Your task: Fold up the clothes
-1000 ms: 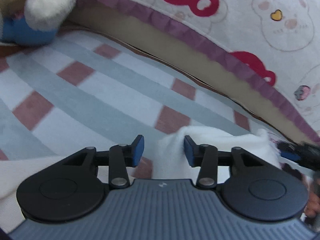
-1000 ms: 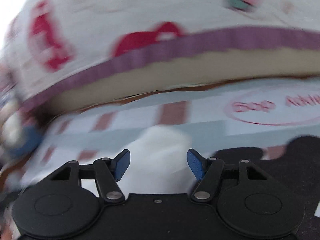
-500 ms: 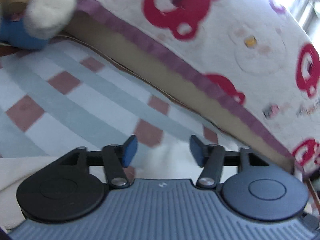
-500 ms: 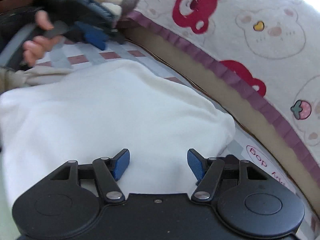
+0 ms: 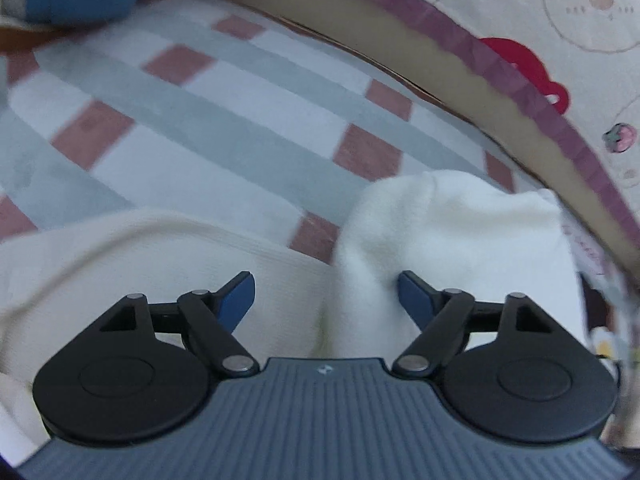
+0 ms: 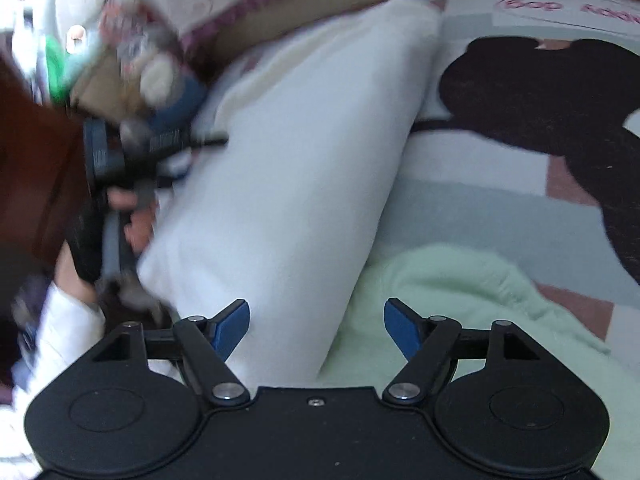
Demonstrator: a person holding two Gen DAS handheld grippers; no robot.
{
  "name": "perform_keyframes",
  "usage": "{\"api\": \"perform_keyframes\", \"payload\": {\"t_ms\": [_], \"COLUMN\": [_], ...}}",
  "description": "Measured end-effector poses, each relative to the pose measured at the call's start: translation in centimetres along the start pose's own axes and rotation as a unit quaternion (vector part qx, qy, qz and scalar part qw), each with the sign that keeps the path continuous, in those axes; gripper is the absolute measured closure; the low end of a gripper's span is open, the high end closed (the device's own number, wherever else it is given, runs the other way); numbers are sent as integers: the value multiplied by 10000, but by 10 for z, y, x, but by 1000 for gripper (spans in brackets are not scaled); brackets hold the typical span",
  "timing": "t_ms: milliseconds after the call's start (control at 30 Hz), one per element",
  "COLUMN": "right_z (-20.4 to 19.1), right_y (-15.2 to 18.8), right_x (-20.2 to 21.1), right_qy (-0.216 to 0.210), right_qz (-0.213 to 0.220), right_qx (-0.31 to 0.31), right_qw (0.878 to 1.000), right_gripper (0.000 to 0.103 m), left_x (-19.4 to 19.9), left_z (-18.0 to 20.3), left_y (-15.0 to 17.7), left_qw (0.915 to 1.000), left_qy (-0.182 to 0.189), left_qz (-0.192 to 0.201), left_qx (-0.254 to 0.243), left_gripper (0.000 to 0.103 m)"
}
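From the left wrist, the left tongs (image 5: 326,294) gaped empty over the white garment (image 5: 448,236), checked bedsheet (image 5: 224,120) clear ahead. From the right wrist, the right tongs (image 6: 316,324) stood wide, empty, straddling that folded garment's (image 6: 304,152) edge beside a green garment (image 6: 460,292).

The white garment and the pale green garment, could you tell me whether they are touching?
Touching. The right wrist view shows the white garment lying over the pale green garment's edge, with no bedsheet visible between them.
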State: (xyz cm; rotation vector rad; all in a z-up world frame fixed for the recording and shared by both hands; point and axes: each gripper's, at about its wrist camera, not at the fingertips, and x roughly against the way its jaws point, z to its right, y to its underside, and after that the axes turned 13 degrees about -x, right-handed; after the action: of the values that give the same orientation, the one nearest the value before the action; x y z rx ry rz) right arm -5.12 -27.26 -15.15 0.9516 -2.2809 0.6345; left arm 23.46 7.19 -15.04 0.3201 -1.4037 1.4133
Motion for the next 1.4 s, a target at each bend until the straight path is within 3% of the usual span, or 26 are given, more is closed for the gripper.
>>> {"api": "perform_keyframes", "payload": {"t_ms": [100, 200, 300, 367, 467, 600, 733, 800, 833, 867, 933, 1000, 1100, 1133, 1167, 1200, 1267, 1400], "right_z": [20, 30, 33, 37, 41, 47, 38, 23, 13, 3, -15, -33, -54, -53, -50, -44, -33, -12], "right_y": [-19, -36, -52, -60, -74, -96, -112, -116, -116, -117, -119, -123, -137, -146, -156, -166, -174, -138], "right_x": [-4, -26, -48, -54, -61, -84, -104, -109, -110, -108, -91, -70, -42, -37, -35, -37, -40, -23], "right_qy": [-396, -330, -355, -430, -440, -624, -789, -765, -806, -870, -1116, -1289, -856, -555, -176, 373, 1427, 727], "right_qz": [226, 301, 501, 916, 1296, 997, 1146, 1317, 1416, 1524, 1775, 2078, 2810, 3059, 3265, 3379, 3386, 3119], "right_qx": [-732, -1213, -1289, -1409, -1575, -1576, -1201, -693, -409, -112, 375, 833, 1351, 1274, 1168, 1065, 878, 691], "right_qw": [9963, 9916, 9898, 9848, 9780, 9805, 9830, 9859, 9858, 9844, 9770, 9660, 9463, 9419, 9378, 9344, 9259, 9448], "right_gripper": [24, 24, 22, 18, 17, 14, 12, 24, 39, 48, 57, 58, 55, 45, 33, 32, 35, 35], "left_x": [-5, -11, -16, -19, -19, -25, -31, -34, -30, -25, -13, 6, 25, 24, 17, 10, -8, -27], "left_z": [-1, -5, -14, -19, -17, -3, 3, 6, 7, 8, 15, 28, 55, 66, 76, 85, 87, 67], "left_y": [4, 6, 8, 9, 7, 1, -1, -1, -1, -2, -6, -13, -24, -25, -27, -28, -26, -19], "left_qw": [9999, 9993, 9974, 9955, 9963, 9968, 9955, 9948, 9946, 9954, 9964, 9930, 9791, 9753, 9745, 9739, 9799, 9929], "left_qy": [96, 254, 426, 533, 541, 739, 888, 969, 1011, 948, 793, 780, 658, 474, 250, 71, 62, 403], "left_qz": [-117, -174, -210, -231, -198, -210, -240, -234, -135, -14, 277, 875, 1842, 2017, 1984, 1907, 1448, 692], "left_qx": [77, 203, 537, 743, 640, 234, 219, 203, 168, 164, 91, -138, -559, -761, -1013, -1231, -1369, -876], "left_gripper": [22, 23, 23, 22, 26, 26, 26, 45, 66, 72, 73, 73, 62, 49, 41, 41, 41, 41]}}
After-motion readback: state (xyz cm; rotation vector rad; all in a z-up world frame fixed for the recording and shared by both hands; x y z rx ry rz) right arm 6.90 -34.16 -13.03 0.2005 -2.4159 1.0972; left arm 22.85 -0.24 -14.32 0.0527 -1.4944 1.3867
